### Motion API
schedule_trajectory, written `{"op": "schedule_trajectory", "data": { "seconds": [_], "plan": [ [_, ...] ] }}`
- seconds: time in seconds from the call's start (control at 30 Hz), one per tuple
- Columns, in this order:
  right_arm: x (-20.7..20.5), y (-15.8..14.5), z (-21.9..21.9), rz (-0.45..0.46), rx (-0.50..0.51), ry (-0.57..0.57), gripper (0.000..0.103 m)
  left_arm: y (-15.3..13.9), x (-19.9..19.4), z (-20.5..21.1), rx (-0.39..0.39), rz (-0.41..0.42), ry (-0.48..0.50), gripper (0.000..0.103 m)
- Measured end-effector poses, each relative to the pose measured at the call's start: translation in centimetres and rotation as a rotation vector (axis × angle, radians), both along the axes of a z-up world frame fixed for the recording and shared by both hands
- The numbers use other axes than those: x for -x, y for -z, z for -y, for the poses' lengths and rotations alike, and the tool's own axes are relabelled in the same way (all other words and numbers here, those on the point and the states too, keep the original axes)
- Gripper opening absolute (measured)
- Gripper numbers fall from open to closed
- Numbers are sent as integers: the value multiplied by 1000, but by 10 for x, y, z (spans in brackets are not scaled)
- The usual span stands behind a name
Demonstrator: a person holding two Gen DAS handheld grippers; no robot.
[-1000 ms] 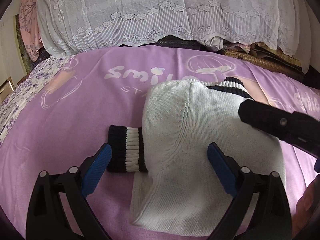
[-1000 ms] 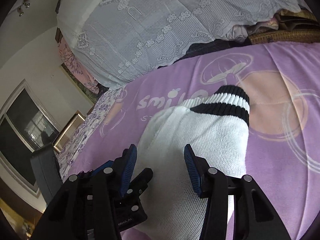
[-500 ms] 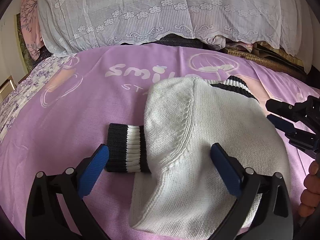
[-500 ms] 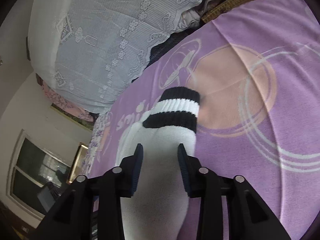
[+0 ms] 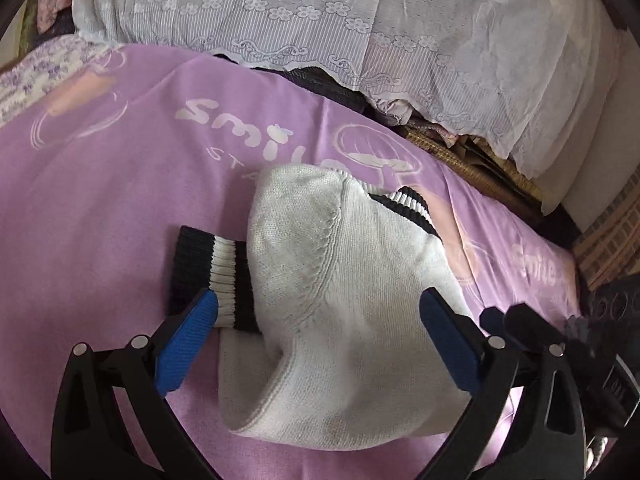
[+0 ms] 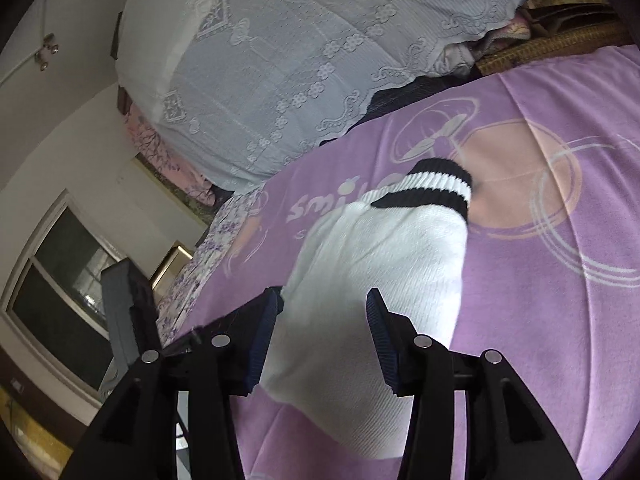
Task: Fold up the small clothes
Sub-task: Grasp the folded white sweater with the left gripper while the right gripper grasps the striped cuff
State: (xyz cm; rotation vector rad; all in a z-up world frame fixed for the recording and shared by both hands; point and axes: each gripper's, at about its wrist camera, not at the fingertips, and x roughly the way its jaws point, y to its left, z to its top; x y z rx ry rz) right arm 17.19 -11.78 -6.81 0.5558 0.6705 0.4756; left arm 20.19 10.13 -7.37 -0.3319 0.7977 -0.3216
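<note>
A small white knit sweater with black-and-white striped cuffs lies folded on a purple blanket. One cuff sticks out to the left, another at the far side. My left gripper is open and empty, hovering over the sweater's near half. My right gripper is open and empty above the sweater, whose striped cuff lies ahead. The right gripper also shows at the right edge of the left wrist view.
A white lace cover drapes over a pile behind the blanket. A woven mat and clutter lie at the back right. A window and a dark chair are to the left.
My right gripper has drawn back toward me and opened a little wider. My left gripper has shifted slightly left and closer to the sweater. The sweater has not moved.
</note>
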Motion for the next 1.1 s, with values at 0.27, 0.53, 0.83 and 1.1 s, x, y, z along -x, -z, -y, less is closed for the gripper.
{"op": "schedule_trajectory", "data": {
  "seconds": [0.27, 0.53, 0.83, 1.1],
  "plan": [
    [10, 14, 3, -19, 14, -3, 46, 18, -4, 24, -252, -9, -30, 99],
    [16, 18, 9, -23, 10, -4, 45, 19, -2, 20, -257, -12, -29, 99],
    [29, 24, 20, -39, 44, 36, 47, 18, -2, 23, -272, -7, -31, 99],
    [32, 34, 37, -81, 22, 107, 56, 17, -2, 22, -281, -11, -41, 99]
  ]
}}
